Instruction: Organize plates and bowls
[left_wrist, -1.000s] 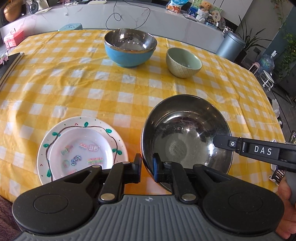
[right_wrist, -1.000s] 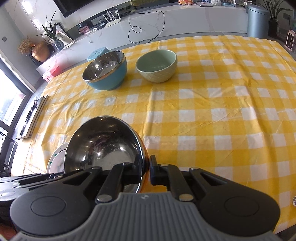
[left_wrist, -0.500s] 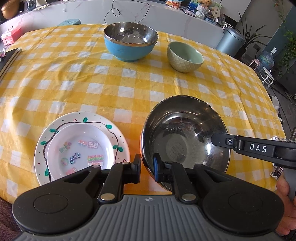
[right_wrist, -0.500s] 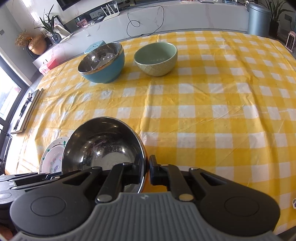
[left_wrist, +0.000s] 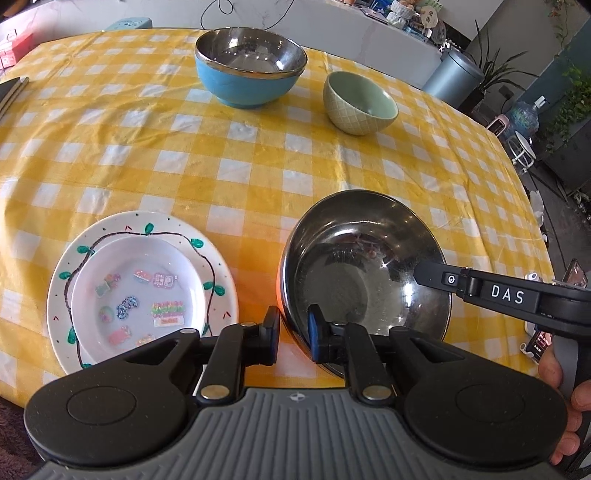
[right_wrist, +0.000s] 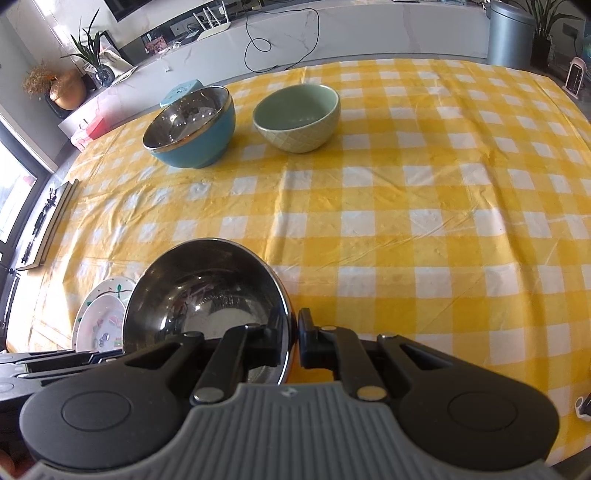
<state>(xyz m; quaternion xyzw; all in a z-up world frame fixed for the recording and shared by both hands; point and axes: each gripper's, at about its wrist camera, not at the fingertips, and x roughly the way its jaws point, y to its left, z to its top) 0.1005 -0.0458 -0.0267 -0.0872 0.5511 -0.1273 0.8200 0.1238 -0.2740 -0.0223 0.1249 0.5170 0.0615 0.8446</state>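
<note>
While the right gripper (right_wrist: 294, 345) clamps the steel bowl's (left_wrist: 364, 258) rim, the left gripper's (left_wrist: 293, 338) fingers have just been opening around it.

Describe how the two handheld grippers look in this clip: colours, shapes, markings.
Both match: the left gripper and right gripper have a ribbed grey base, two round black discs, black linkage arms with silver pivot pins and short black fingers. The left's pad faces look blue. The right bears white lettering "DAS".

Left gripper (left_wrist: 293, 339): ribbed grey housing, two matte black round-ended linkage arms with silver pivot screws, black fingers (left_wrist: 272, 338) with blue inner pads. Right gripper (right_wrist: 295, 343): identical build; its black side arm carries white "DAS" lettering and a small ring mark.
</note>
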